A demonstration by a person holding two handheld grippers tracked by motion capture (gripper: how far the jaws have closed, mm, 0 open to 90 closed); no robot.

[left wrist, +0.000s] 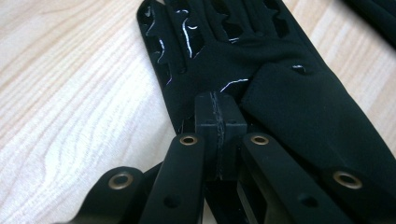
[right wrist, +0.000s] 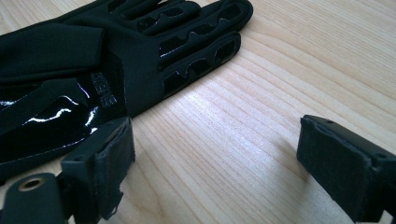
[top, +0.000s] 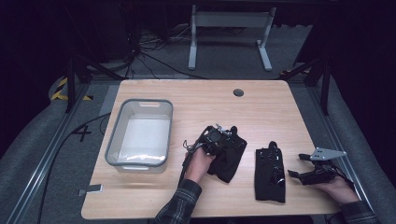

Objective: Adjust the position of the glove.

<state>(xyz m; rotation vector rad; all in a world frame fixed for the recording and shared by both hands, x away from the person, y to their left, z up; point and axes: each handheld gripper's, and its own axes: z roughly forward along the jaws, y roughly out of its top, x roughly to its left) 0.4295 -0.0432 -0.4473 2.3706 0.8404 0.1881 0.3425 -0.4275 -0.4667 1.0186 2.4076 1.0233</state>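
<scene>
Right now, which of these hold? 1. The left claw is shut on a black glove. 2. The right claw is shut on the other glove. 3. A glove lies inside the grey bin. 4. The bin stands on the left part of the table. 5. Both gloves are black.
1. True: the left claw is closed, pinching the cuff end of a black glove.
2. False: the right claw stands open over bare wood, with the other glove beside its left jaw.
3. False: the grey bin holds no glove; both gloves lie on the table.
4. True.
5. True.
</scene>
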